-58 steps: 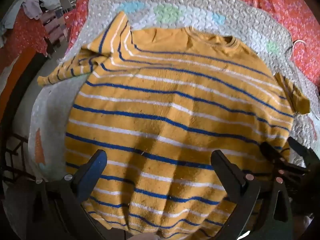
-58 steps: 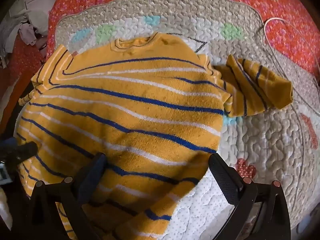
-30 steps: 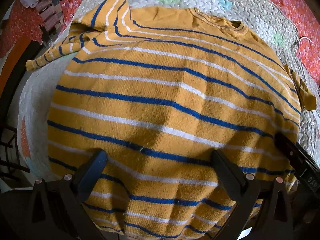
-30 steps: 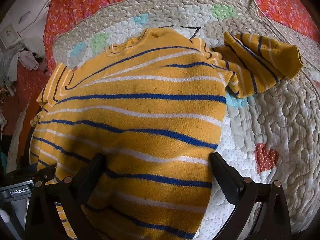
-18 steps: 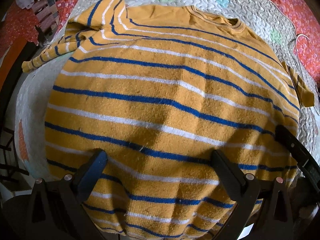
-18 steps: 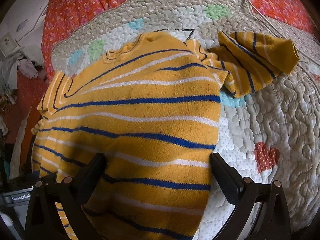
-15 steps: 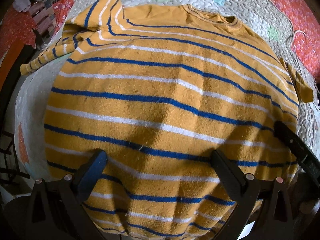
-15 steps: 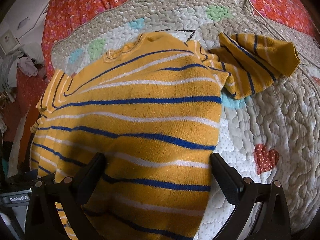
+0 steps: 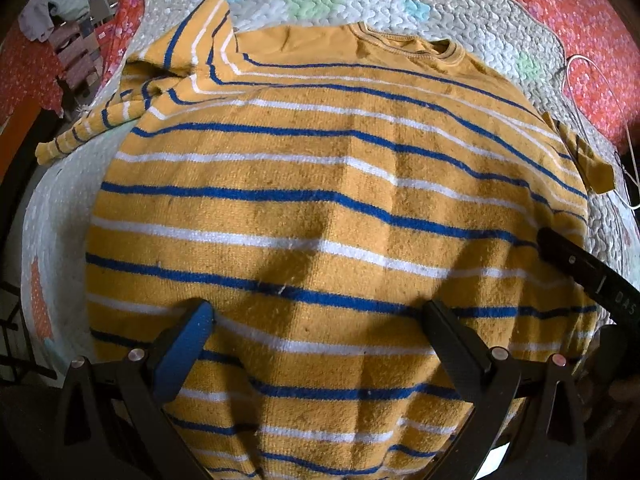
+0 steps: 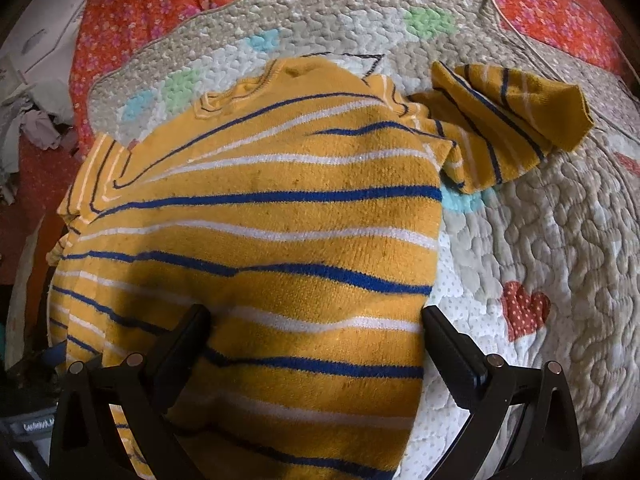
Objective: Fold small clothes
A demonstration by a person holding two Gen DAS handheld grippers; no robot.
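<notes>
Yellow striped sweater (image 9: 328,208) beneath both spread jaws

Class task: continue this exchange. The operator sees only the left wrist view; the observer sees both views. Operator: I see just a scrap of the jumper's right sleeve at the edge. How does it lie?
Observer: The right sleeve lies out sideways from the shoulder on the quilt, loosely folded over.
Operator: Is the right gripper open?
Observer: Yes. The right gripper is open, with one finger over the jumper and the other over bare quilt past its side edge.
Operator: What is beside that edge?
Observer: A red heart patch on the quilt.
</notes>
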